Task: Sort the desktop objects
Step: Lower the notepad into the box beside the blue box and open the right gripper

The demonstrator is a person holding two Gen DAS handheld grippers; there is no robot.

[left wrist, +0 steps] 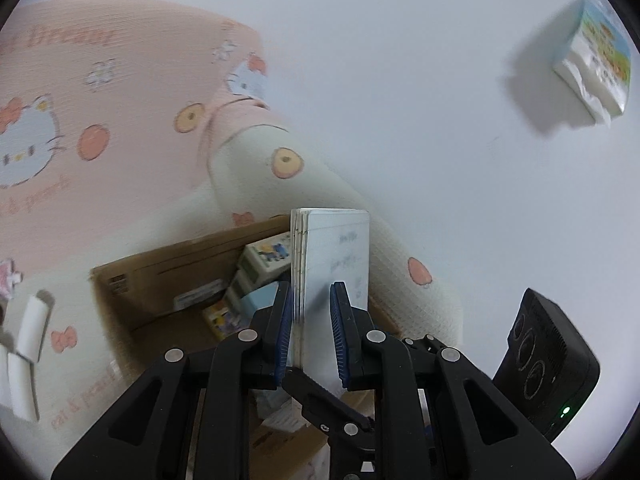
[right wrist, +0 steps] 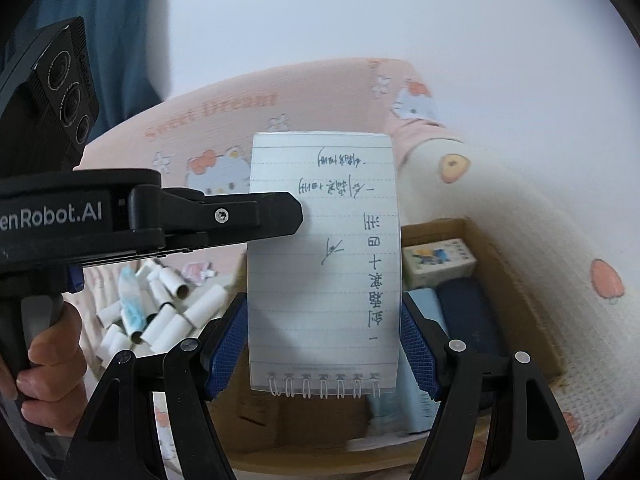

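In the left wrist view, the left claw [left wrist: 310,332] frames a spiral notepad [left wrist: 334,264] seen nearly edge-on, its blue pads set on either side of the pages with a sliver of daylight on the right; whether they actually press the pad cannot be told from here. Behind it an open cardboard box [left wrist: 140,280] sits on a pink-and-cream Hello Kitty blanket [left wrist: 120,100], holding a small illustrated carton [left wrist: 266,258] and other packs. A wrapped tissue pack [left wrist: 592,60] lies well apart on the white tabletop [left wrist: 400,100], a black camera unit [left wrist: 548,364] shows at lower right, and white tubes [left wrist: 28,328] lie at the left edge. In the right wrist view, the right claw [right wrist: 324,344] pinches the same notepad [right wrist: 324,260] by its two long edges, handwritten page facing the lens, wire binding nearest the camera. The left claw [right wrist: 280,216] reaches in from the left and meets the pad's left edge, a bare hand [right wrist: 48,368] gripping its handle. Below the pad lies the cardboard box [right wrist: 516,280] with the carton [right wrist: 438,262] inside; a heap of white tubes [right wrist: 168,320] rests on the blanket [right wrist: 520,220] at left.
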